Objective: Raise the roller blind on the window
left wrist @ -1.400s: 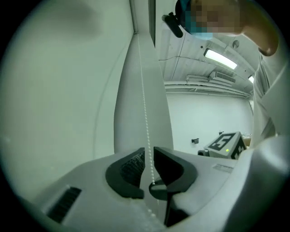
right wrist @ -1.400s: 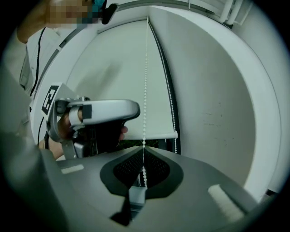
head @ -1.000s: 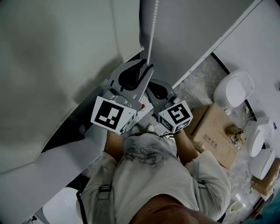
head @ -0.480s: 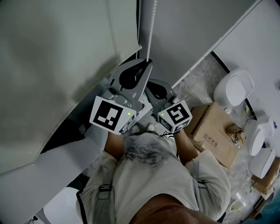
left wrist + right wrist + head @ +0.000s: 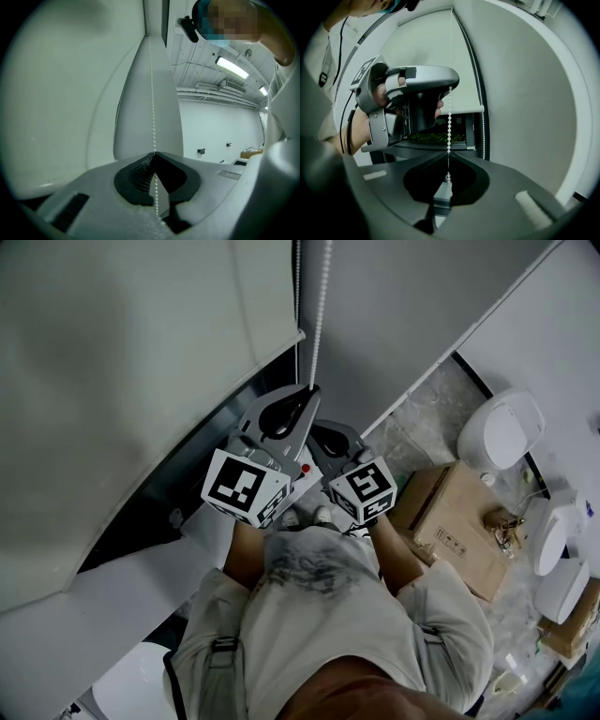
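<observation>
Roller blind (image 5: 141,362) chain (image 5: 322,306) sits pinched in left tongs (image 5: 154,153) above right tongs (image 5: 448,152).

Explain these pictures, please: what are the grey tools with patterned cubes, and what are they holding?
A person holds a two-jaw gripper in each hand; the cubes belong to them. The head view looks steeply down from the person's head; the other two cameras ride on the grippers, looking along their jaws. The left gripper and, lower down, the right gripper are both shut on the bead chain of the roller blind. A cardboard box lies on the floor.
</observation>
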The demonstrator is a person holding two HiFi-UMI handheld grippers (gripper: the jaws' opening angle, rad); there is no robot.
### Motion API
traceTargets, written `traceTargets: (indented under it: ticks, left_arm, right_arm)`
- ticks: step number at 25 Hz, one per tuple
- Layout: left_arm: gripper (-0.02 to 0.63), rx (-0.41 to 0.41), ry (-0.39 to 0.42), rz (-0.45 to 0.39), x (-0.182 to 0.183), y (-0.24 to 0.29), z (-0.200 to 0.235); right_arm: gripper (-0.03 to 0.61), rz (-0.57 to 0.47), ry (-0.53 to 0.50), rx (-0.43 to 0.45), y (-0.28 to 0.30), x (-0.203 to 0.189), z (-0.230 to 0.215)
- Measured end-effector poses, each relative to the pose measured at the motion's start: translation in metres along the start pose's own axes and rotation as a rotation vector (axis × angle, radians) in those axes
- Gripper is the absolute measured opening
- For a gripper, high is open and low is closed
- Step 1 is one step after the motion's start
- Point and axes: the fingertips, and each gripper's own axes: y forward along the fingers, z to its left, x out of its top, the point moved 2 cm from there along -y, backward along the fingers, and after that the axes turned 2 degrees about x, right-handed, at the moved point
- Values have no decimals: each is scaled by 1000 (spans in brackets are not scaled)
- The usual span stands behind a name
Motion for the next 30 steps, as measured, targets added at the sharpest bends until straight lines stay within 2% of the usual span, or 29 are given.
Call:
traceTargets:
  ticks: [21,26,30]
  left_arm:
    - [12,-3,-70,139,-72,-6,0]
    - [12,0,-82,181,-83,-6,-1]
    - [12,-4,-95,183,-88,-8,-2]
  right_arm:
    - [12,106,24,-4,8,-66,1]
    - [11,143,37,-8,9,-76,3]
    - [12,151,55,-13,6,-81,2]
